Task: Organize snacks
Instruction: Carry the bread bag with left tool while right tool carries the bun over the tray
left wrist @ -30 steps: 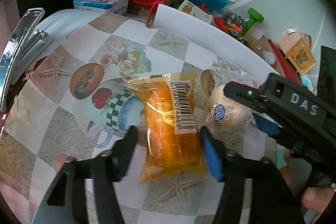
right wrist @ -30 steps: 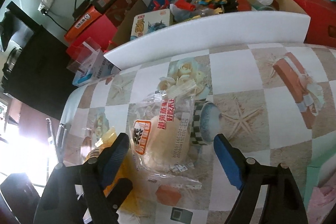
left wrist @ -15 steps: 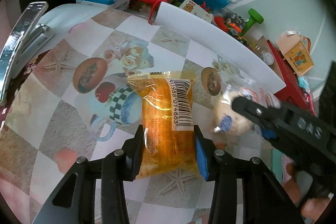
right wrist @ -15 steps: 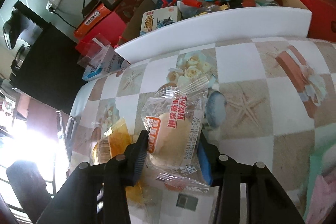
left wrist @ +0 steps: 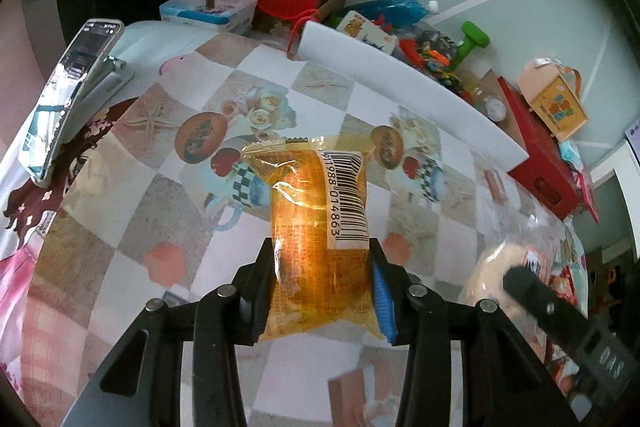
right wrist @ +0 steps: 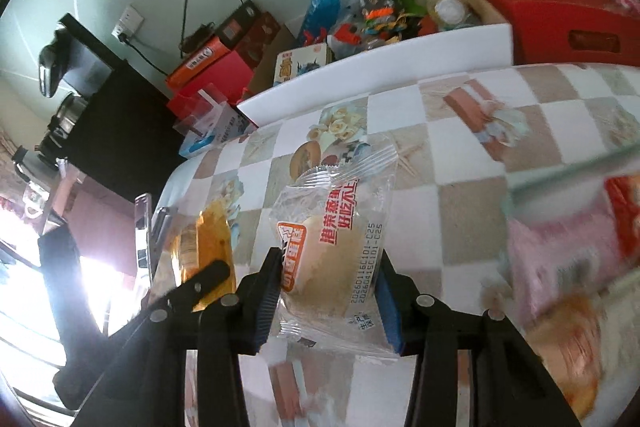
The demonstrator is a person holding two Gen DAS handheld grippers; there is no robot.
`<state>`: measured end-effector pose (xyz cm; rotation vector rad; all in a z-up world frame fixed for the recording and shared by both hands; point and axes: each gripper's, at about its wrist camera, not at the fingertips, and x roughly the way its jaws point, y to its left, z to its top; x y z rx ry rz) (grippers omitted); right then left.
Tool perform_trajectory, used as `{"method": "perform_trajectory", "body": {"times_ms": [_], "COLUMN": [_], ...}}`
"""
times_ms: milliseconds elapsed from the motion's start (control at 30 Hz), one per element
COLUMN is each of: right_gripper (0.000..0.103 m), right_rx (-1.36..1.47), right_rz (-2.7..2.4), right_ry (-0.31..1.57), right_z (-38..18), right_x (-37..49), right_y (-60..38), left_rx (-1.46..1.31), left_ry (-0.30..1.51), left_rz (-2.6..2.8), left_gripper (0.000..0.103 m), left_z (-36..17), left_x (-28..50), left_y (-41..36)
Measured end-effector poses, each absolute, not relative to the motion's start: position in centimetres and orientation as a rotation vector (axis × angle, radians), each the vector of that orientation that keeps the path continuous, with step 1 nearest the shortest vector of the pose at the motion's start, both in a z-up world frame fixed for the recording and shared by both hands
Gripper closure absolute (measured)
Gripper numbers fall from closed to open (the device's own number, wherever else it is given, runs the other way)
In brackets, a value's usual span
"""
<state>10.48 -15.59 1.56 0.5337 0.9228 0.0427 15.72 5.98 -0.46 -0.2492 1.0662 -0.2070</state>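
Both fingers, open earlier, now clamp snacks: left the orange packet [left wrist: 320, 223], right the bun packet [right wrist: 336, 259], above the checkered tablecloth [left wrist: 132, 223].

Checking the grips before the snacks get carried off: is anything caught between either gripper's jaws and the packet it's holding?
Nothing visible. The left gripper closes directly on the orange snack packet, and the right gripper directly on the clear-wrapped bun.
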Motion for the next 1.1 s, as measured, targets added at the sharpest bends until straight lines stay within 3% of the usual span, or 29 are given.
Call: {"method": "perform_trajectory", "body": {"times_ms": [400, 1100], "right_gripper": [0.056, 0.056], "right_rx": [0.63, 0.645], "right_rz": [-0.014, -0.183], "right_ry": [0.838, 0.724], "right_z": [1.8, 4.1], "right_x": [1.2, -1.7], "right_y": [-17.5, -24.8], "left_rx": [-0.147, -0.054], "left_ry": [1.021, 0.957], "left_rz": [-0.262, -0.327], "left_gripper": [0.059, 0.059], "left_z": [2.2, 5.0], "left_x": [11.1, 9.2], "left_y": [3.3, -1.9]}}
